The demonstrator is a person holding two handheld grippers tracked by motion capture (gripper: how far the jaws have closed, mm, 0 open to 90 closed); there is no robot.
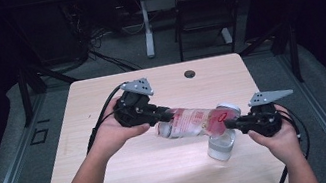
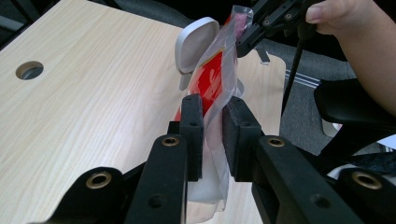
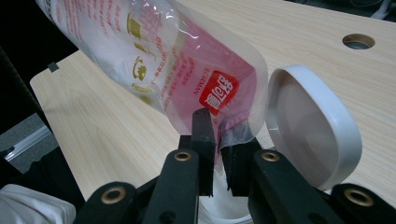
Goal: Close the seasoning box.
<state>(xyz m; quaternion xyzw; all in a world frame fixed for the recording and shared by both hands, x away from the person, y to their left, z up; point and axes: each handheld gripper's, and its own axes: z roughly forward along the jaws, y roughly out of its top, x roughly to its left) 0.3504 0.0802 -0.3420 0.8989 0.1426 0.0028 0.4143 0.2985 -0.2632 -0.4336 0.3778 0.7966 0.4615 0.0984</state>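
**Clear pouch held over the white jar, ready for pouring**

Clear plastic with red and white print: this is the soft pouch (image 1: 191, 121) that you hold between your two tools, above the pale wooden table (image 1: 116, 181). Your left tool (image 2: 212, 135) is clamped on one end of the pouch, and your right tool (image 3: 218, 154) is pinched on the other, lower end. That end hangs just over the white round jar (image 1: 222, 144) with its hinged lid (image 3: 310, 126) standing open.

I judge that the step in hand is to empty the pouch into the jar. The pouch slopes down toward the jar, and white material sits in it near your left tool. I cannot tell whether the lower end is already cut open.

For the next move, lift the left end higher and keep the lower end above the jar opening, so nothing falls on the table.
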